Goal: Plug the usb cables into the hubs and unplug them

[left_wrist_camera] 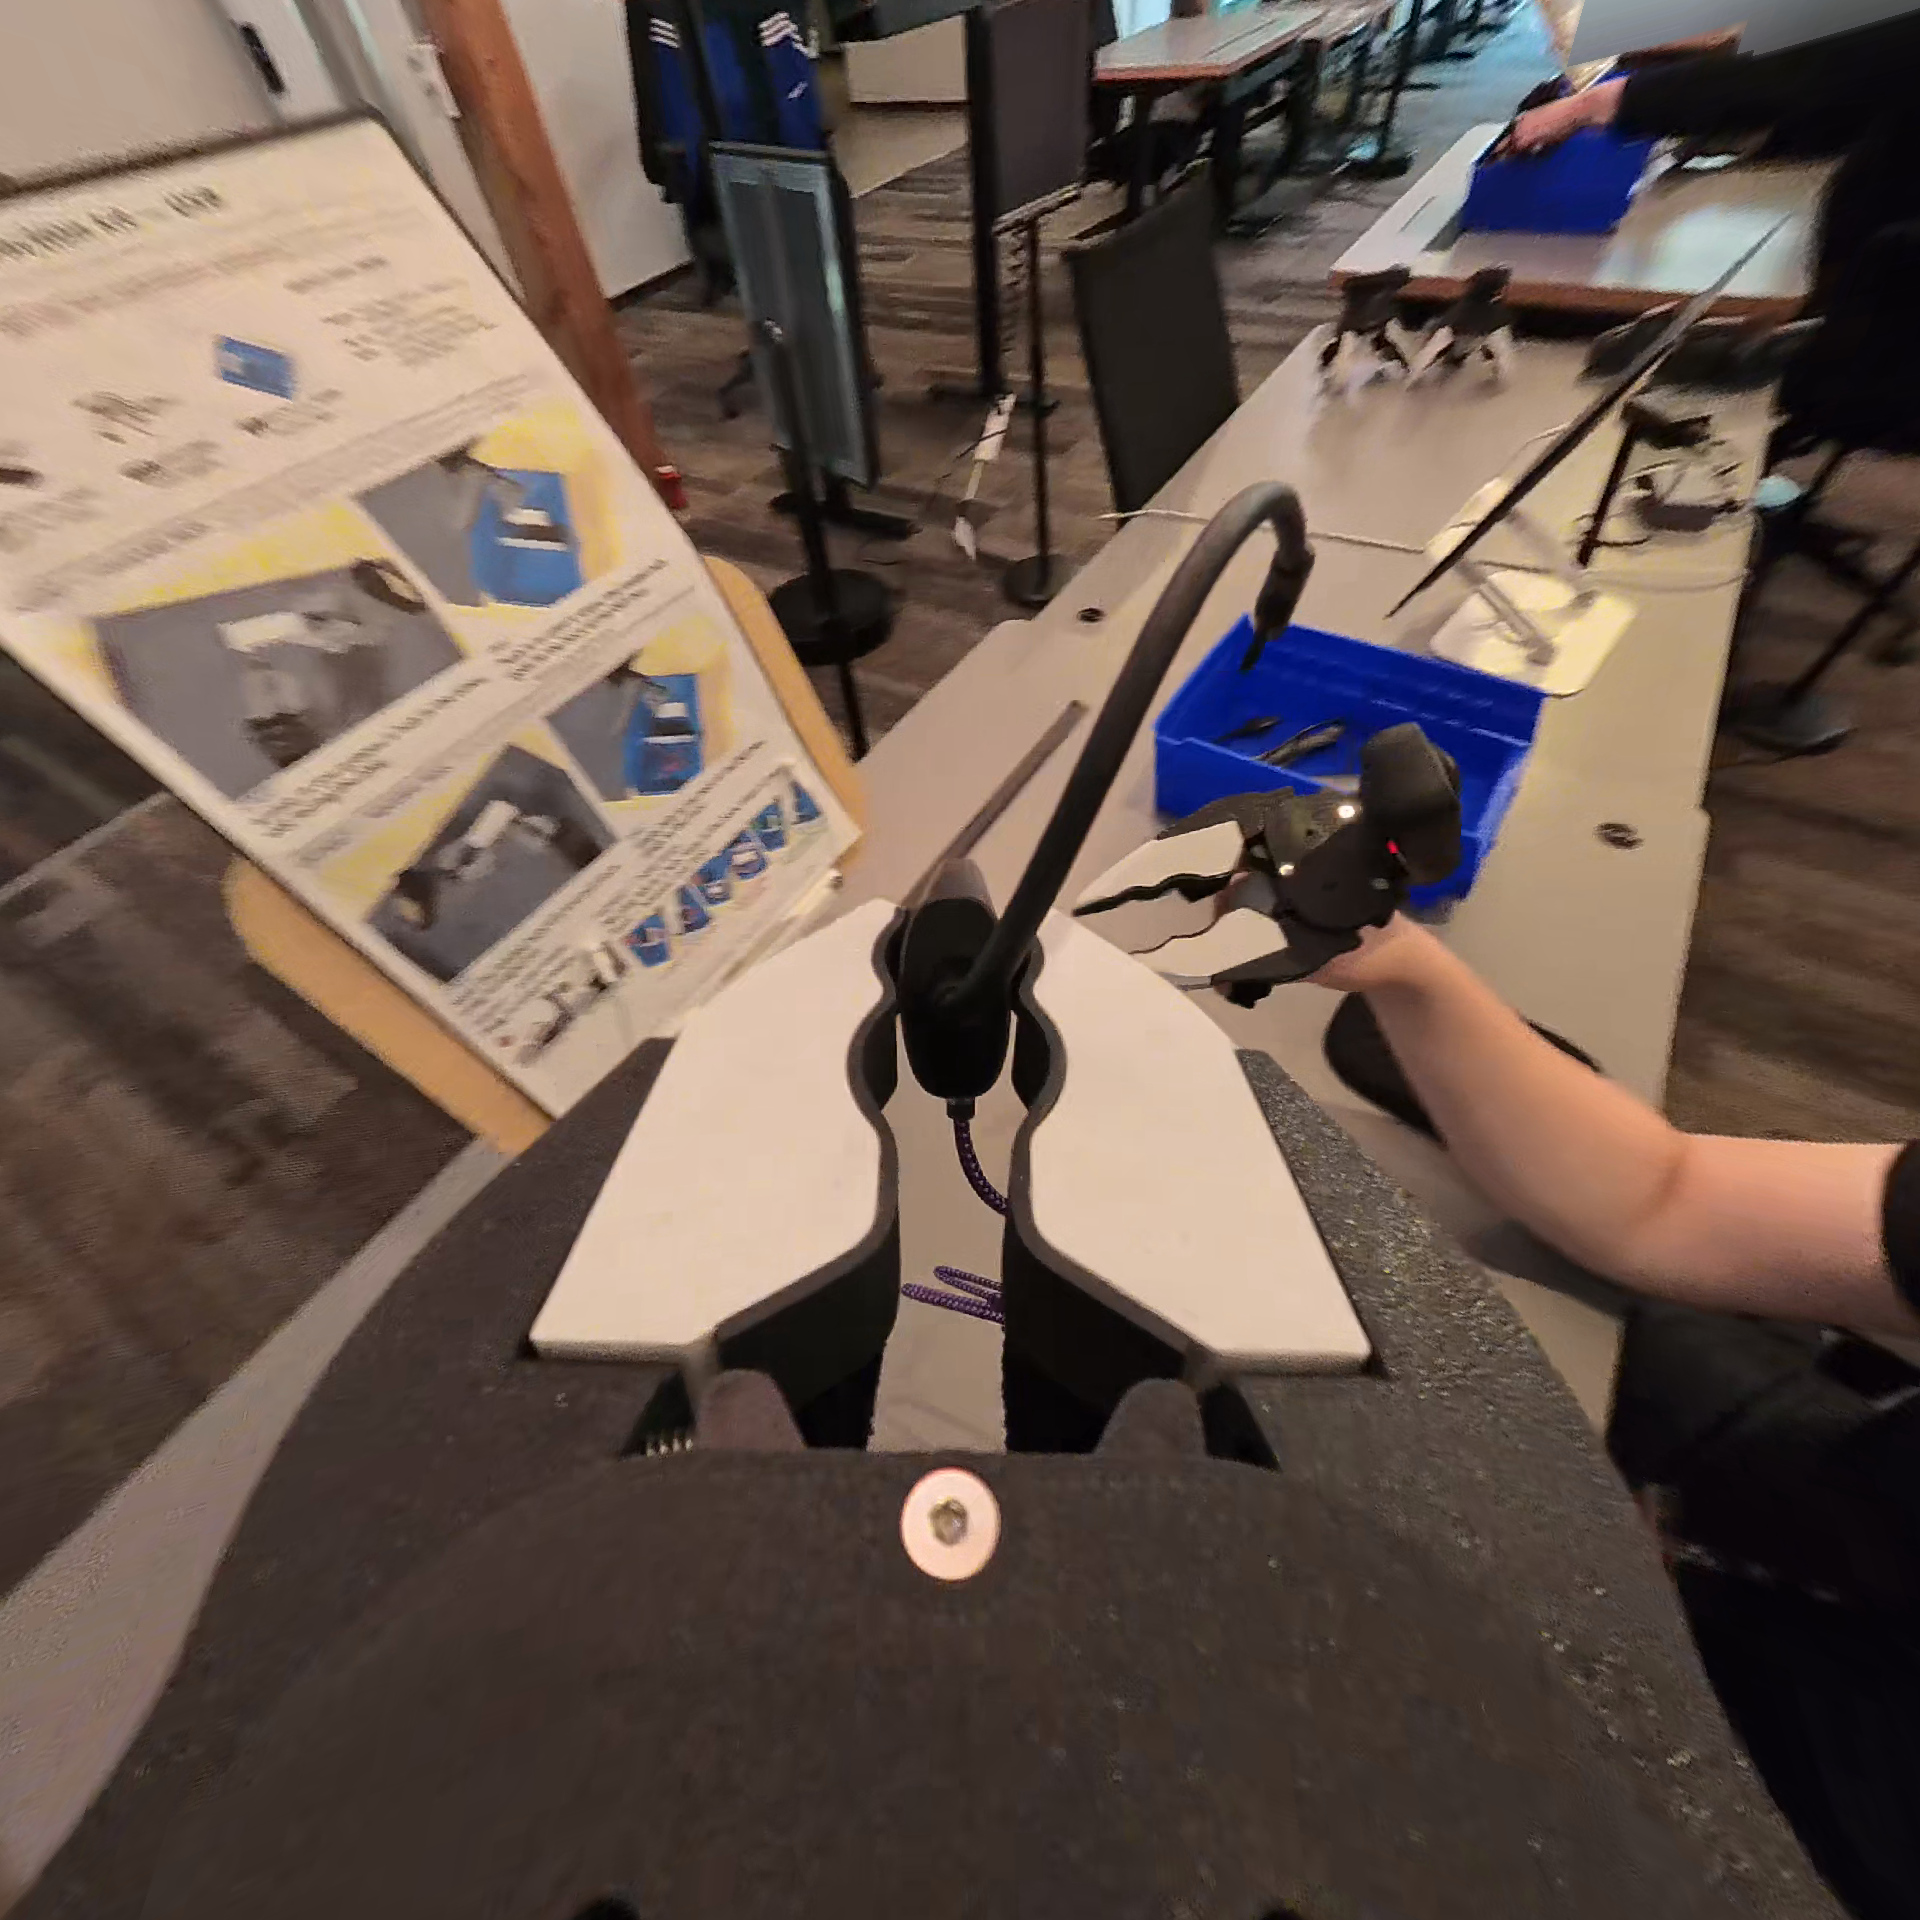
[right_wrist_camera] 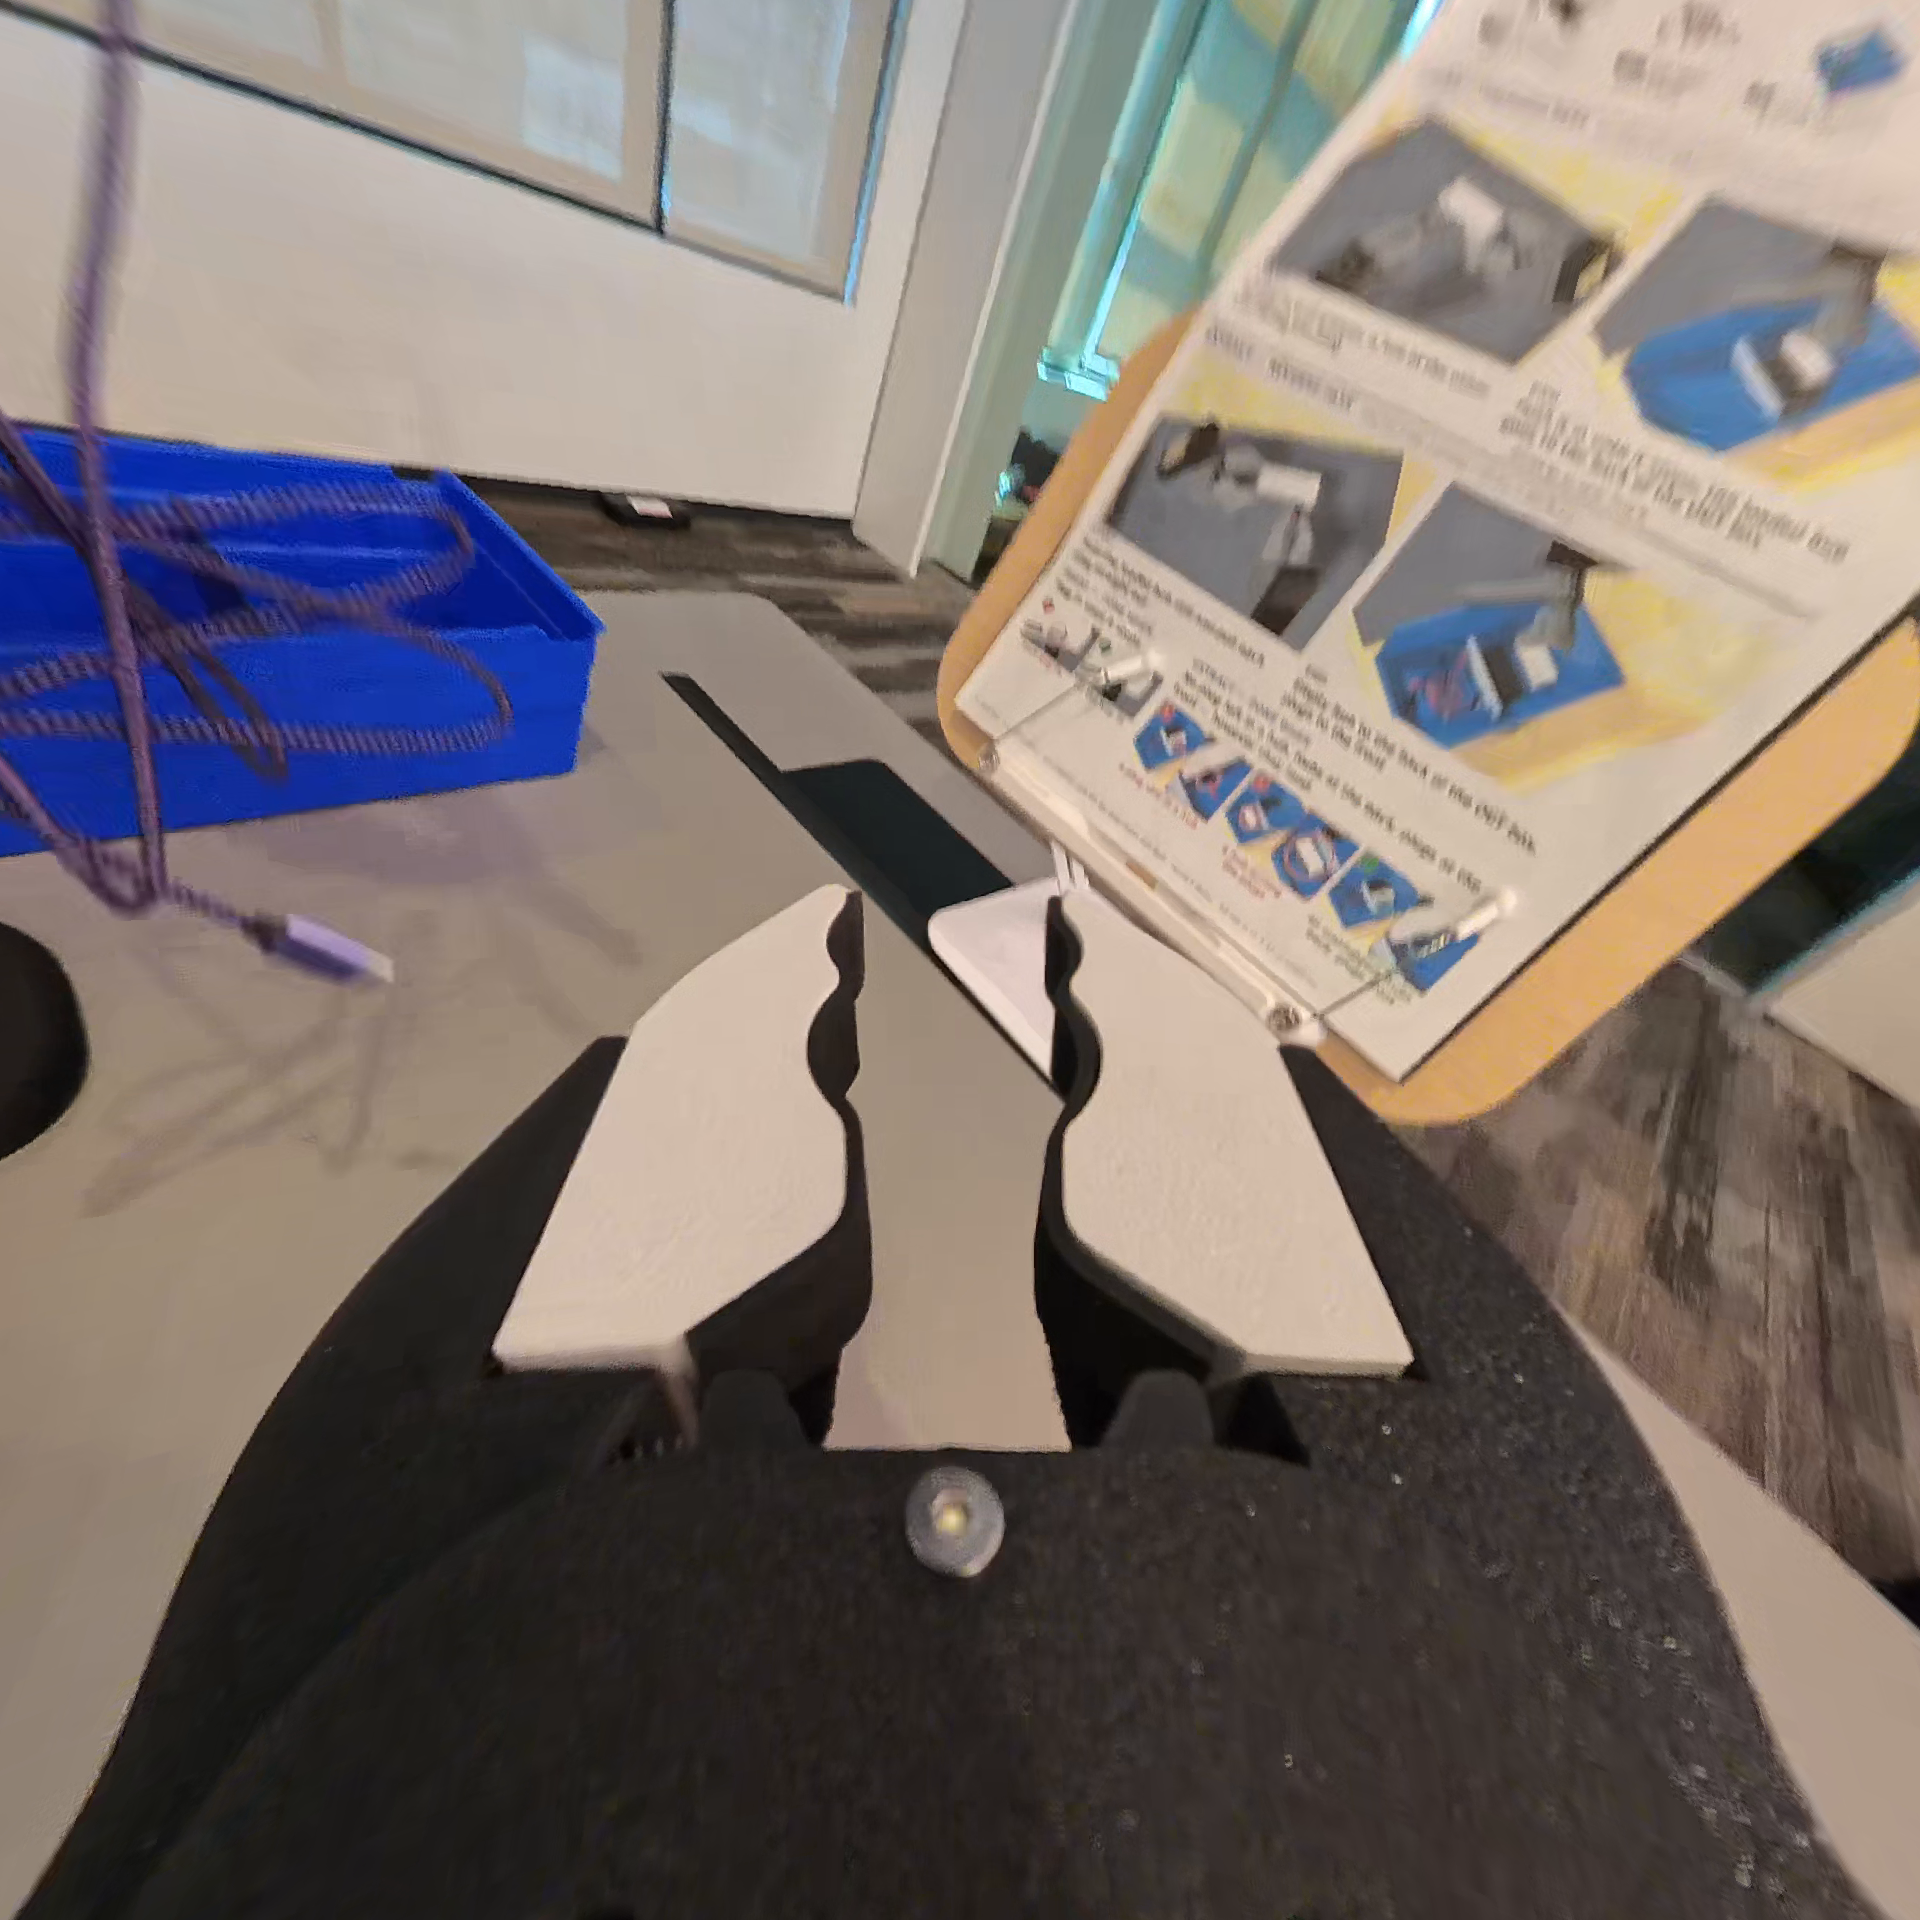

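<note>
1. The hub (left_wrist_camera: 951, 987), a small black body, sits clamped between the fingers of the left tongs (left_wrist_camera: 956, 925), lifted off the desk (left_wrist_camera: 1351, 499). Its own thick black lead (left_wrist_camera: 1122, 675) arches up and ahead of the tongs.
2. A purple braided cable (left_wrist_camera: 977, 1164) runs out of the hub's near end, so one plug looks already seated; the socket itself is hidden.
3. The cable's free purple plug (right_wrist_camera: 312, 951) hangs just above the desk, left of the right tongs (right_wrist_camera: 956, 935), unplugged.
4. The right tongs are spread apart and hold nothing, off to the right of the left pair.
5. More purple cable is coiled in the blue bin (right_wrist_camera: 312, 644) beyond that plug.
6. My judgement: an early to middle stage. Either unplugging this cable or plugging further ones remains; how many cycles are done cannot be told.
</note>
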